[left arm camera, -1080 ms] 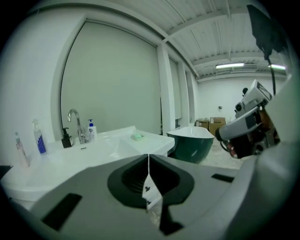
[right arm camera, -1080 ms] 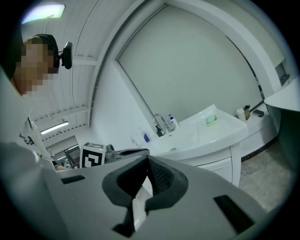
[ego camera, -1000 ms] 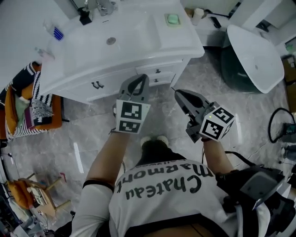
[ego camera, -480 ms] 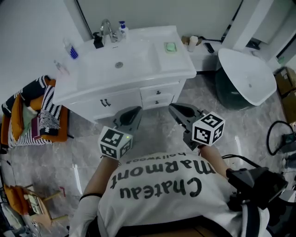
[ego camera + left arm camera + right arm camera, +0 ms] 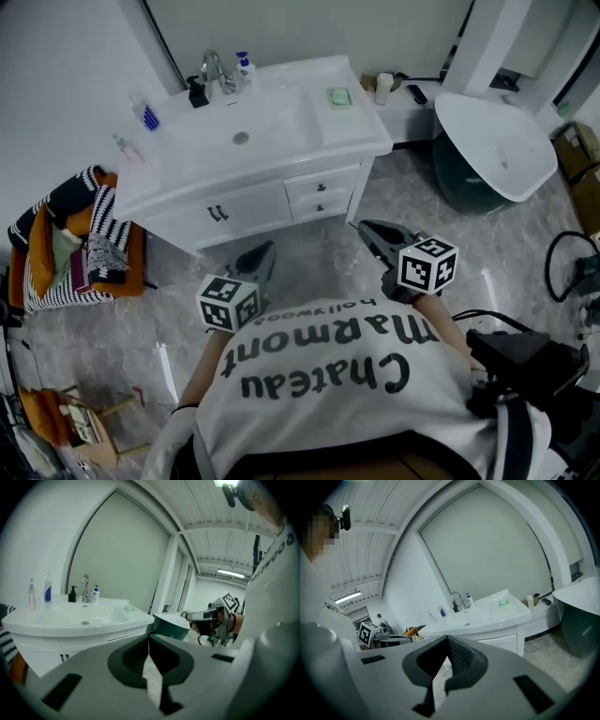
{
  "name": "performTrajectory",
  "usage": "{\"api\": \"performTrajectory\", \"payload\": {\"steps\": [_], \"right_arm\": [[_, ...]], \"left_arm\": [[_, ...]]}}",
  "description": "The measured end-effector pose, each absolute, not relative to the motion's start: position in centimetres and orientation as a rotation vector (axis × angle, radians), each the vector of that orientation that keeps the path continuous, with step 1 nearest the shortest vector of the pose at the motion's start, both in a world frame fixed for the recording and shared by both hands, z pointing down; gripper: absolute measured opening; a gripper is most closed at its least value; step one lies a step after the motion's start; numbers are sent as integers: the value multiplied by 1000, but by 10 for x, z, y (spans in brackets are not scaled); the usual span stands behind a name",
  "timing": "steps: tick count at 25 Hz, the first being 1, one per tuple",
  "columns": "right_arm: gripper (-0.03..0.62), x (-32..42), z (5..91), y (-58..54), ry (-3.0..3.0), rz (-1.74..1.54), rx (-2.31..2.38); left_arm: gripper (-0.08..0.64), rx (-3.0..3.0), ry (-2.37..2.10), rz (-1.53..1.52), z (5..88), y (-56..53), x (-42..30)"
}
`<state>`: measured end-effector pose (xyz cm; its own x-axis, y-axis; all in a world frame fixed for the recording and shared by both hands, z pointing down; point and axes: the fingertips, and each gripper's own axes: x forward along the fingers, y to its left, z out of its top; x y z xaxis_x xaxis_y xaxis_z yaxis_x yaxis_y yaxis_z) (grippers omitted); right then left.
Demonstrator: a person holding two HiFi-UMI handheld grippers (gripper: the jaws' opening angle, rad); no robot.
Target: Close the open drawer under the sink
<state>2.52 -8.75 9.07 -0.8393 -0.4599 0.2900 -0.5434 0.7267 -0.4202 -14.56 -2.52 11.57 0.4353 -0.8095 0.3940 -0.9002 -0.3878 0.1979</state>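
Observation:
The white sink cabinet point(image 5: 253, 141) stands ahead of me in the head view. Its two small drawers point(image 5: 322, 195) on the right front look flush with the cabinet face, beside a door point(image 5: 220, 214). My left gripper point(image 5: 265, 249) hangs shut over the floor, a short way in front of the cabinet, with nothing in it. My right gripper point(image 5: 367, 228) is also shut and empty, below the drawers and apart from them. The left gripper view shows its jaws point(image 5: 149, 638) closed, with the sink point(image 5: 79, 618) to the left. The right gripper view shows closed jaws point(image 5: 447, 639) and the sink point(image 5: 487, 618) beyond.
A white tub on a dark green base point(image 5: 492, 141) stands right of the cabinet. A chair with striped and orange cloth point(image 5: 70, 244) is at the left. Cables point(image 5: 567, 258) lie on the floor at the right. A faucet point(image 5: 214, 67), bottles and a green soap point(image 5: 338, 96) sit on the sink top.
Both grippers have drawn back from the cabinet front toward my body. The view has pulled away, so the cabinet now sits farther off. The drawers look flush throughout.

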Motion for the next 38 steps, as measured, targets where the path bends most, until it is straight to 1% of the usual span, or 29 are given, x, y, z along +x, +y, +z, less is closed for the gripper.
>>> {"api": "performTrajectory", "payload": {"steps": [5,11,38], "right_arm": [[8,36,105,-92,-2684,760,874],[8,34,113,-88,-2660,748,847],[8,42,123,-91,-2668,797,858]], "left_arm": [[9,2276,-1460,311,120,-22,-149],[9,2206,-1460,262,131,-16,-155],[9,2169,-1451,293,145,-10,-152]]}}
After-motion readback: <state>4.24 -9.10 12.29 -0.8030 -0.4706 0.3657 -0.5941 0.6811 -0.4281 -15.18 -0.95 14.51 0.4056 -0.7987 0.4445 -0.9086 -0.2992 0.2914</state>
